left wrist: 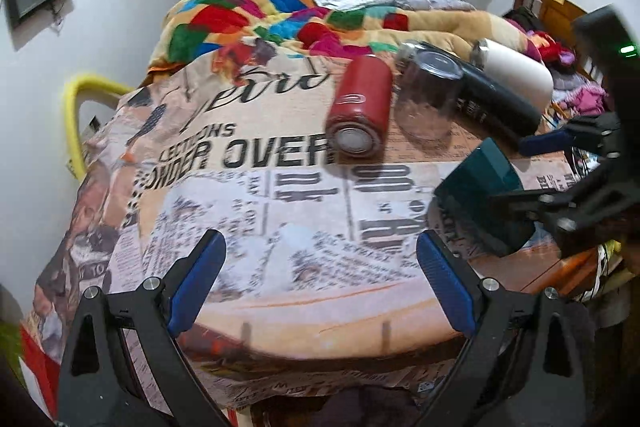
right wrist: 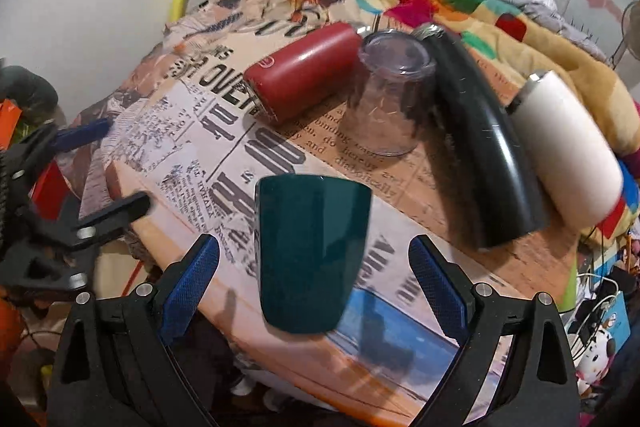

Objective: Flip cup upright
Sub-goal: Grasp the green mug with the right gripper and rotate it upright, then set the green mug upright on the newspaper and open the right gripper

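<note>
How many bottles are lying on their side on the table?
3. The red bottle at far left, the black bottle right of the clear upside-down cup, the white bottle at far right. None looks hidden.

Newsprint-covered table [right wrist: 224, 163]: teal cup [right wrist: 310, 251], clear cup [right wrist: 390, 99], three flasks.

Left gripper [left wrist: 320, 279]: black plastic arms, round silver screws.
Left fingers [left wrist: 198, 279]: blue bumpy pads.
Right gripper [right wrist: 314, 283]: same black arms, silver screws.
Right fingers [right wrist: 438, 287]: blue pads with tiny dots.
</note>
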Motion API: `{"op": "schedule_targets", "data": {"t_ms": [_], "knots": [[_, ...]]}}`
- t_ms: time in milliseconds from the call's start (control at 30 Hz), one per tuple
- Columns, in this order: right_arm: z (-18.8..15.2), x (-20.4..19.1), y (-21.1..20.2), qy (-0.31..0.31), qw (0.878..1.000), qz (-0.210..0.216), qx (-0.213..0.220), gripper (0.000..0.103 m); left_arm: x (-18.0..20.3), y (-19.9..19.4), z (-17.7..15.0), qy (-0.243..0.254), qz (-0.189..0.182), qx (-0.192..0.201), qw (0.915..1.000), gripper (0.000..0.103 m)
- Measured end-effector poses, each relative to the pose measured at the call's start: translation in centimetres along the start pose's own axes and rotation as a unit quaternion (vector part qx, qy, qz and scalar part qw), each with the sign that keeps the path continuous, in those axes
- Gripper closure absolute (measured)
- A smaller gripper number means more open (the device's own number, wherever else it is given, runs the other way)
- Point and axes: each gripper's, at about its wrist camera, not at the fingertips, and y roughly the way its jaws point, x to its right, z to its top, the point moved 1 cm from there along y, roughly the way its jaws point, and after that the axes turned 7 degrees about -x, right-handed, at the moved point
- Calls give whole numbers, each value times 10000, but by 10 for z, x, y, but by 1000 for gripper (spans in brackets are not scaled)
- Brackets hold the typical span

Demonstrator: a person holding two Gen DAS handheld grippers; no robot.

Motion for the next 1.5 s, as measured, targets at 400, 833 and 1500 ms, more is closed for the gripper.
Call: {"op": "schedule_targets", "data": {"t_ms": [400, 833, 1500], "knots": [[18, 1, 39, 310, 9965, 149, -767, 30, -20, 0, -12, -328, -7, 16, 9995, 6], [9, -4, -21, 193, 9994, 57, 297, 31, -14, -13, 3, -321, 51, 255, 9991, 6], [9, -20, 0, -173, 9989, -341, 258, 30, -5, -16, 11, -210, -68, 265, 9994, 6]]}}
